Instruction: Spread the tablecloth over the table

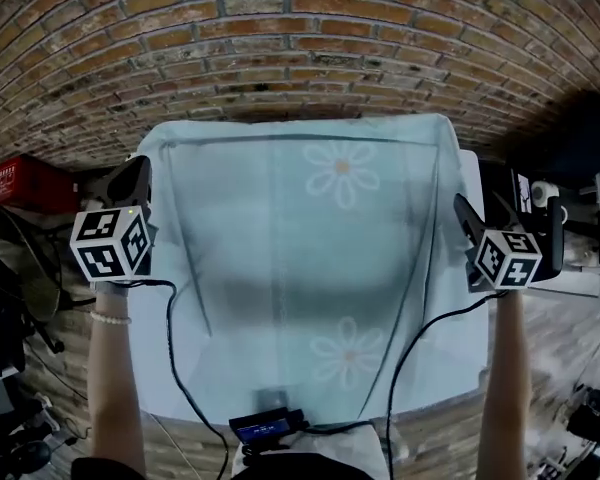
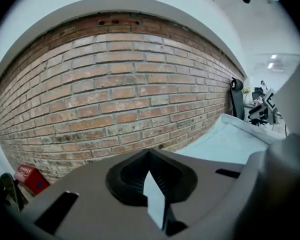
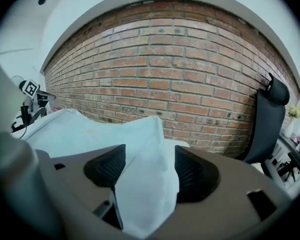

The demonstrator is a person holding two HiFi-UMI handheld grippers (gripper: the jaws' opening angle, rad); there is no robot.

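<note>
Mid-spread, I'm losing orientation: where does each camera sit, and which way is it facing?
Head view: on the person's head, looking steeply down at the tablecloth and brick wall; left gripper, right gripper and both forearms show.
Left gripper view: rides the left gripper, faces the wall; its jaws are shut on a tablecloth sliver.
Right gripper view: rides the right gripper, faces the wall and an office chair; its jaws stand apart, tablecloth between them.
Shared: all three show the wall and tablecloth.

A brick wall (image 1: 310,28) closes off the space beyond the tablecloth (image 1: 300,258); red box (image 1: 25,183) left, black chair (image 3: 270,119) right.
</note>
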